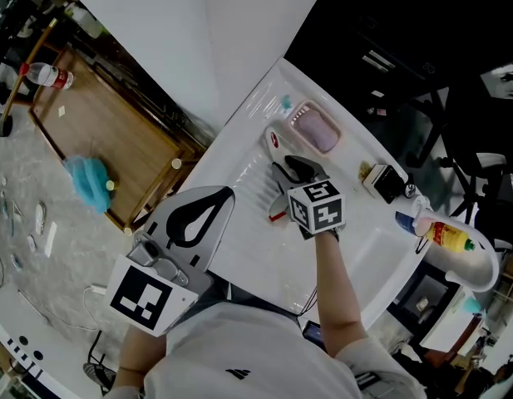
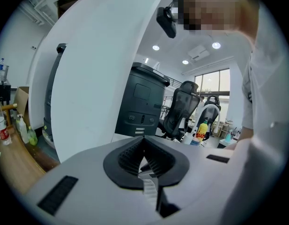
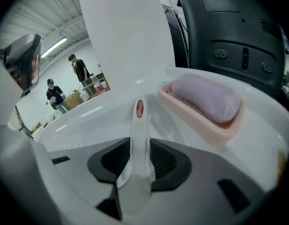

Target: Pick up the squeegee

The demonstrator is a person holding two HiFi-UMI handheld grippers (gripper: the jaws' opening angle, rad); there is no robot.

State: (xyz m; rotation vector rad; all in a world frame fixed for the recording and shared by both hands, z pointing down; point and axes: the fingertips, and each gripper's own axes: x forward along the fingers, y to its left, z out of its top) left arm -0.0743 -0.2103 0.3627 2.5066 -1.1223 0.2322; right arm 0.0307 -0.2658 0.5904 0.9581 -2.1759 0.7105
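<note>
Head view, read from left to right. A grey mottled floor (image 1: 23,189) fills the far left. On it sits a shallow wooden tray (image 1: 127,127), which holds a crumpled blue cloth (image 1: 90,181). A red-capped bottle (image 1: 50,76) lies just beside the tray's far corner.

My left gripper (image 1: 229,193) hangs over the near left edge of the white washstand top (image 1: 239,256). In the left gripper view its jaws meet tip to tip and grip nothing.

The top runs diagonally across the frame, with a white wall panel (image 1: 239,32) behind it and dark office furniture to the right. The squeegee (image 1: 275,141) lies flat on the top near its far left edge, just left of the soap dish (image 3: 196,125).

My right gripper (image 1: 288,169) points down at the squeegee. In the right gripper view my jaws stand spread. The white handle, marked with a red oval, runs between them, and the pads flank it closely without clamping.

The pink soap dish holds one mauve soap bar (image 3: 207,100). Further right on the top stand a small black box (image 1: 389,181) and, by the far rim, a yellow bottle (image 1: 447,238).
</note>
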